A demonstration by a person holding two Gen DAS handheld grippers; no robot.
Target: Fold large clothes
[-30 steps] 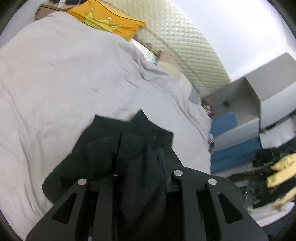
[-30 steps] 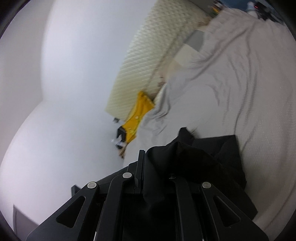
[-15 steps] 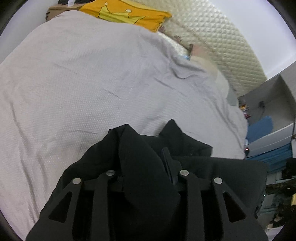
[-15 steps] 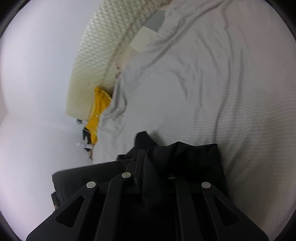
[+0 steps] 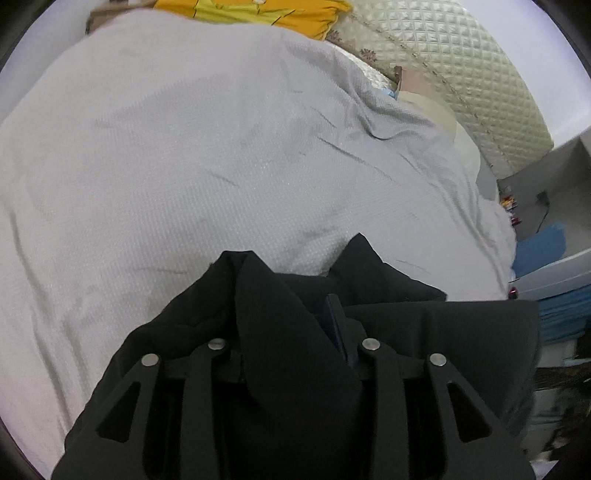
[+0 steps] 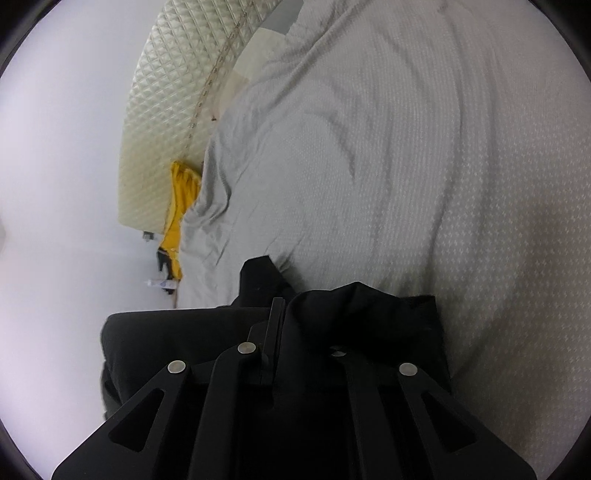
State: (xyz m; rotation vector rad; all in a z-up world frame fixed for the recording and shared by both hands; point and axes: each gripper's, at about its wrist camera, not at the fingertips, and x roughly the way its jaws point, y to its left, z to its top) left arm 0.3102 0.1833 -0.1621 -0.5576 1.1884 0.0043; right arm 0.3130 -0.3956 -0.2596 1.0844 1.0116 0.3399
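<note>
Garment: a large black cloth garment (image 5: 288,325), bunched and draped over both grippers, its lower folds lying on the bed near the front edge
Bed: wide bed under a pale grey textured cover (image 5: 207,155), the flat surface chosen for laying the garment out
Left gripper: left gripper (image 5: 295,332) points steeply down at the bed; its jaws have just been opening, with a fold of the black cloth between them, though cloth hides the pads so I cannot tell if they press on it
Right gripper: right gripper (image 6: 295,332) is nearly closed, pinching an edge of the same black garment (image 6: 354,314), so that side stays lifted and taut
Why held so: two separated holds spread the cloth across the bed, judging by the straight stretch running between them
Step in hand: likely lowering the garment to lay it flat before a fold
Surroundings: a yellow cushion (image 5: 258,14) and a cream quilted headboard (image 5: 461,74) at the far end, well apart from the cloth
Risk: the loosening left hold may drop its corner in a heap
</note>
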